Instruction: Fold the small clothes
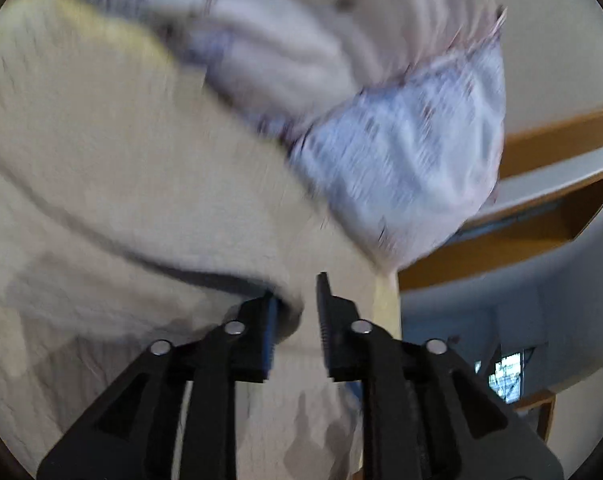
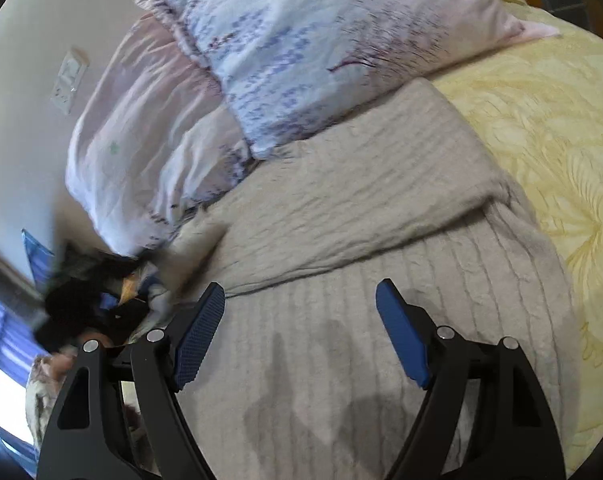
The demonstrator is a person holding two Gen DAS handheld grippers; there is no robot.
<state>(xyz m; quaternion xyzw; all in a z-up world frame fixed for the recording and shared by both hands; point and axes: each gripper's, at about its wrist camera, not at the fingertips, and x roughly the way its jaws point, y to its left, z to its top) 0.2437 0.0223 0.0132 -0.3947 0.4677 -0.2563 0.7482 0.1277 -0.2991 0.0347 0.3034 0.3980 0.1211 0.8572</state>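
Note:
A grey ribbed knit garment (image 2: 341,208) lies on the bed, its far part folded over toward me along a diagonal edge. My right gripper (image 2: 301,300) is open and empty just above the garment's near part. In the left wrist view the same garment (image 1: 121,184) fills the frame, blurred by motion. My left gripper (image 1: 297,304) has its jaws a little apart, with a folded edge of the garment against the left finger (image 1: 267,320); I cannot tell whether it holds the cloth. The left gripper also shows as a dark blur at the left in the right wrist view (image 2: 89,300).
Pink and blue patterned pillows (image 2: 301,52) lie beyond the garment against a white wall. A yellow quilted bedspread (image 2: 553,140) covers the bed to the right. In the left wrist view a wooden shelf (image 1: 541,208) stands to the right.

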